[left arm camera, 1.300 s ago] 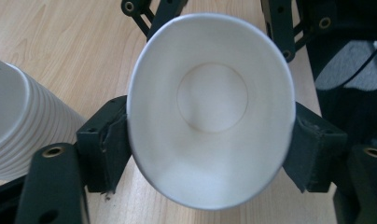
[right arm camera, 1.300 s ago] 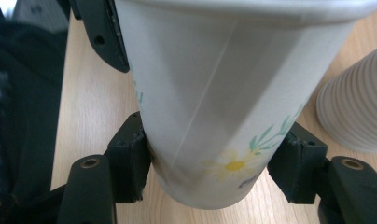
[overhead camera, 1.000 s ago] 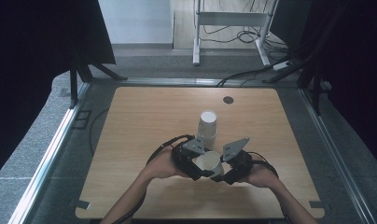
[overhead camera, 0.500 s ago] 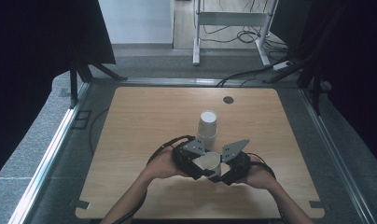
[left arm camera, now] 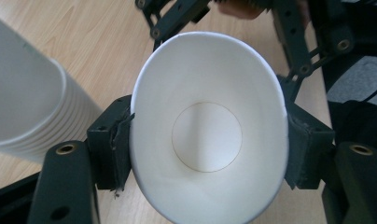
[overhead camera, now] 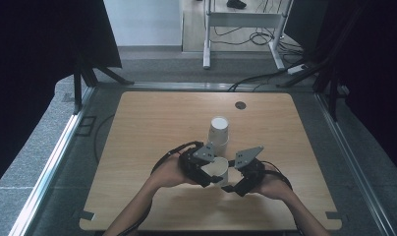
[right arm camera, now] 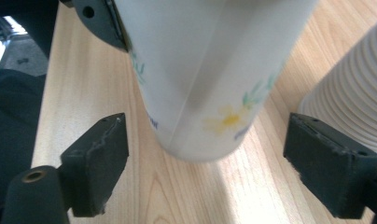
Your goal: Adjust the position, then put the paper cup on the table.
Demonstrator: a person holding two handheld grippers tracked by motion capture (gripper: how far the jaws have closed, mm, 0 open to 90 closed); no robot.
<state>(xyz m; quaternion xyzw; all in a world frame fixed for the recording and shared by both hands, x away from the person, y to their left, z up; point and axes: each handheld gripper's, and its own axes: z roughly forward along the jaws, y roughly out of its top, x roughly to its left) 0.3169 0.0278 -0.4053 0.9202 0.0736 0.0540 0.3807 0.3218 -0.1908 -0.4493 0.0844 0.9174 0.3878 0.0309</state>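
Left claw [left arm camera: 205, 140], cup [left arm camera: 210, 130], stack [left arm camera: 28, 93] beside

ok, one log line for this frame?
left hand-held gripper: shut on paper cup, rim squeezed oval | right hand-held gripper: jaws just opened, pads clear of cup base | cup stack: upright on table
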